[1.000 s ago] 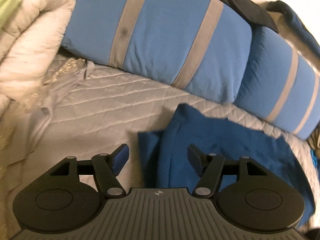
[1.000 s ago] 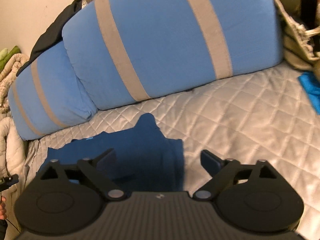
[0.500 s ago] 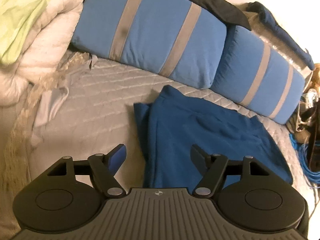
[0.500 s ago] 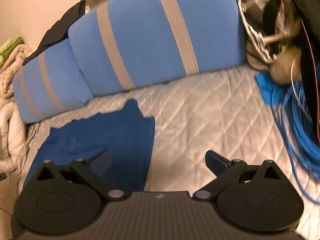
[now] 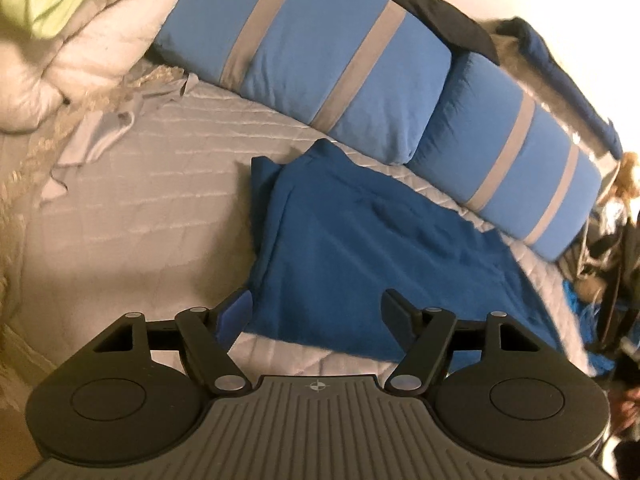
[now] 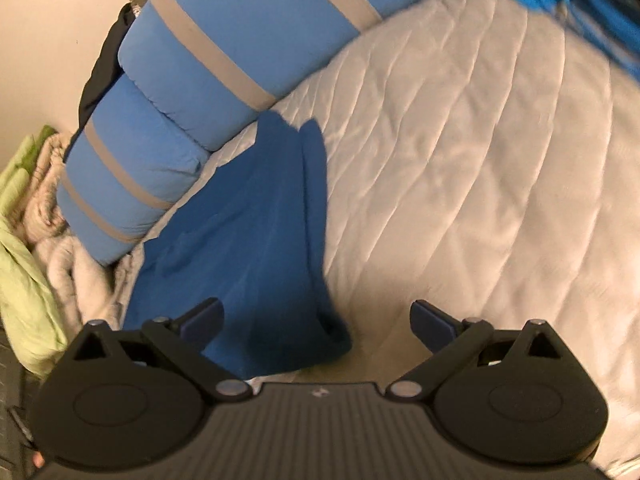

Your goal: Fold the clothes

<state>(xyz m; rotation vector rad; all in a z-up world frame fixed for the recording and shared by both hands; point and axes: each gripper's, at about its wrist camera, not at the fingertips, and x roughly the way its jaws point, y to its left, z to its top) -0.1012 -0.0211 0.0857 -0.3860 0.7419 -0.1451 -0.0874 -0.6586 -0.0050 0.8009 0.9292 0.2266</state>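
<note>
Here, your left gripper and right gripper hung with fingers apart and empty over the blue garment, partly folded at frame centre; at least 1 fold looked left.

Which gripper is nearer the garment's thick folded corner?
Right. The right gripper has the blue garment's corner between its open fingers; the left gripper sits open over a flat edge.
</note>
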